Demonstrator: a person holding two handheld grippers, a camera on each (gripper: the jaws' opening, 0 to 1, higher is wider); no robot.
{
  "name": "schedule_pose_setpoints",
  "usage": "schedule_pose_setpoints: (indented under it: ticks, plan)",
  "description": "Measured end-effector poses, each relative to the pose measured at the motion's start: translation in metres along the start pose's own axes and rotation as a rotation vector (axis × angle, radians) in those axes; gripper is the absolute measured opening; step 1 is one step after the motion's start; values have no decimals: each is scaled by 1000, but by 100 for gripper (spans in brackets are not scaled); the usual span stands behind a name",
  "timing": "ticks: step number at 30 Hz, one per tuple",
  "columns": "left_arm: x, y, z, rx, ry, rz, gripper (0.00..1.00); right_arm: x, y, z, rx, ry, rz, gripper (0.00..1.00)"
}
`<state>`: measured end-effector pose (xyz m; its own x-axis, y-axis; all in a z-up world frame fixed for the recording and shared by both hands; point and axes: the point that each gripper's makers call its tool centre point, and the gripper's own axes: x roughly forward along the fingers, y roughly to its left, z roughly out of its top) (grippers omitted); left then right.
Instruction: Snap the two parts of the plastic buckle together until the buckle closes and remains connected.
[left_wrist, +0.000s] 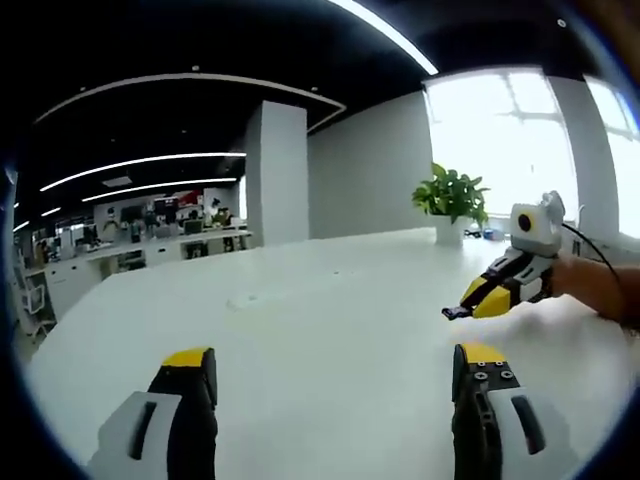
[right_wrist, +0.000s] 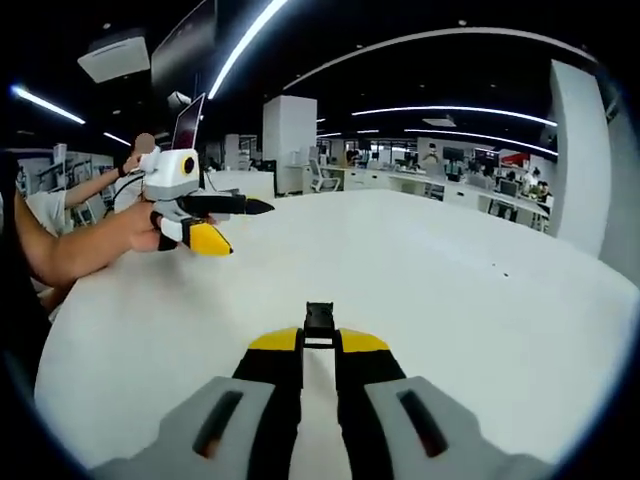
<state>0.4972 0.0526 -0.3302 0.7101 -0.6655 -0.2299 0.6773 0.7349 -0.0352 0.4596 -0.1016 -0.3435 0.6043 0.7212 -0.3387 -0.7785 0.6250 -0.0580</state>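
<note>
In the right gripper view my right gripper is shut on a small black buckle part, which sticks out just past the yellow fingertips above the white table. The left gripper view shows that gripper at the right, with the black buckle part at its tip. My left gripper is open, jaws far apart over bare tabletop and nothing between them. It also appears at the upper left of the right gripper view, held by a hand, jaws spread.
A potted plant stands at the table's far edge by a bright window. A person's forearm reaches in from the left. Office desks and a white pillar lie beyond the table.
</note>
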Motion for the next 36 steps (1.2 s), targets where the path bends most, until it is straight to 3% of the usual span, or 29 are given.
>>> schedule_pose_setpoints:
  ticks: [19, 25, 36]
  plan:
    - [4, -10, -7, 14, 31, -38, 99, 21, -35, 2, 41, 25, -93, 9]
    - [8, -16, -13, 47, 67, -42, 99, 31, -44, 6, 37, 23, -108, 9]
    - [9, -22, -10, 44, 56, -58, 99, 42, -64, 10, 83, 12, -170, 9]
